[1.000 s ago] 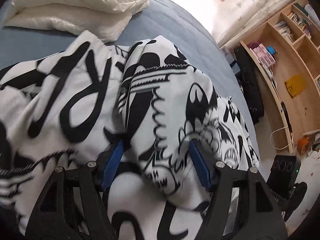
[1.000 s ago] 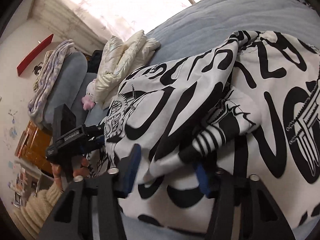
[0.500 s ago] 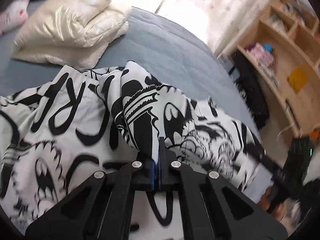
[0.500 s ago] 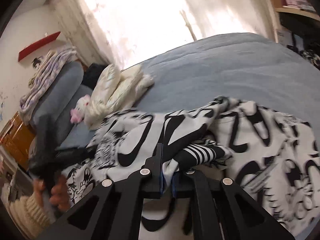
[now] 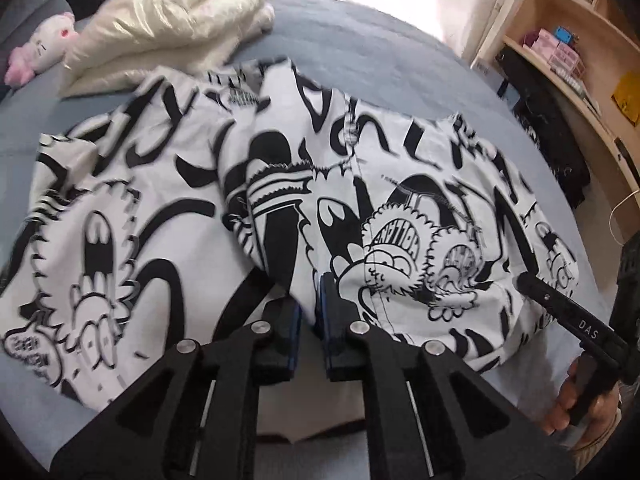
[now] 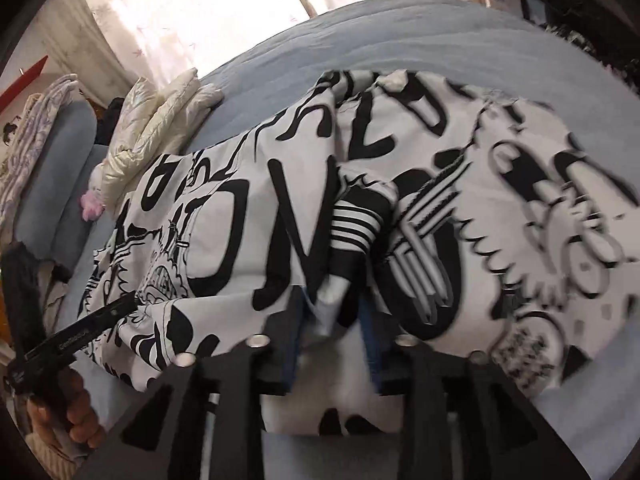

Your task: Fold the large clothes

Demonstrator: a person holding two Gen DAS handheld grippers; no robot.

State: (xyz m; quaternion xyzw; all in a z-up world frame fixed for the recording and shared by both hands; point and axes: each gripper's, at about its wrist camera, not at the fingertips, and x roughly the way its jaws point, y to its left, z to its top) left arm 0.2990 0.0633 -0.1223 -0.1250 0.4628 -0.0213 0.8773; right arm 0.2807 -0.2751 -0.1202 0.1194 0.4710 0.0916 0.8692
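Observation:
A large white garment with bold black cartoon print (image 5: 400, 208) lies spread on the blue bed cover (image 5: 380, 48). My left gripper (image 5: 308, 312) is shut, and a fold of the garment is pinched between its blue pads near the lower middle of the cloth. In the right wrist view the same garment (image 6: 248, 216) fills the middle. My right gripper (image 6: 334, 320) has its jaws opening, and a black-and-white striped cuff (image 6: 352, 224) hangs loosely between them without being pressed. Each view shows the other gripper at its edge, held by a hand (image 5: 576, 404).
A cream puffy jacket (image 5: 168, 28) and a pink plush toy (image 5: 36, 52) lie at the far end of the bed. Wooden shelves (image 5: 580, 60) and a black bag (image 5: 552, 128) stand to the right. A grey headboard cushion (image 6: 68, 168) lies to the left in the right wrist view.
My left jaws closed on a fold of the garment and drew it back, so more of the cloth shows. My right jaws shut on the striped cuff and have now parted again.

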